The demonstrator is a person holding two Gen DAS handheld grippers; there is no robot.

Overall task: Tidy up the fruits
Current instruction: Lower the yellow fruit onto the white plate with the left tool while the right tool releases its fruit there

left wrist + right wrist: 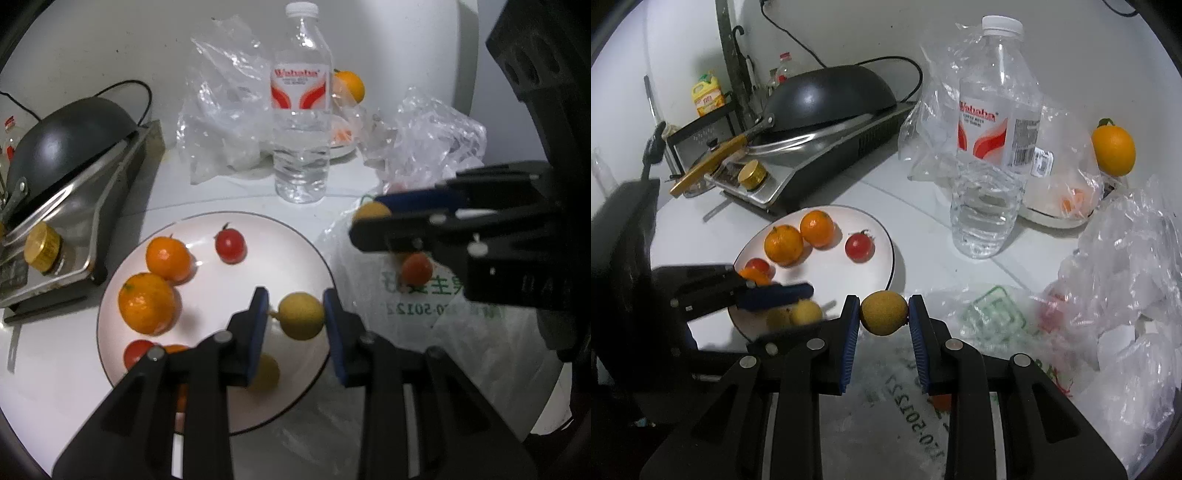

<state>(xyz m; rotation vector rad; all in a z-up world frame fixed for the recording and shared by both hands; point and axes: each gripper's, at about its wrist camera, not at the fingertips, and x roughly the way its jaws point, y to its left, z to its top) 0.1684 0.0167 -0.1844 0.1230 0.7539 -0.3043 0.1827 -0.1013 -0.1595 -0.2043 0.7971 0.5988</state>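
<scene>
Left gripper (297, 310) is clamping a small yellow fruit (301, 315) between its blue pads, hovering over the near-right part of the white plate (221, 225). The fruit's stem nub is pointing toward the left pad, so its long axis is running pad to pad. The plate rim is sitting just right of the right pad; bare plate is lying ahead and left of the fingers.

Right gripper (882, 314) is squeezing a second yellow fruit (883, 313), held above the printed plastic bag (960, 325), just right of the plate's edge (892, 258). Its long axis is also lying across the pads.

Count on the plate: two oranges (168, 258) (147, 302) ahead-left of the left gripper, one cherry tomato (230, 243) ahead, a second tomato (137, 352) and part of an orange fruit behind the left finger, one more yellow fruit (264, 371) under the left pad. One red tomato (416, 267) is lying on the bag. One water bottle (301, 110) is standing straight ahead, one orange (347, 85) behind it, a crumpled clear bag on either side. The stove with wok (66, 147) is crowding the plate's left edge.
</scene>
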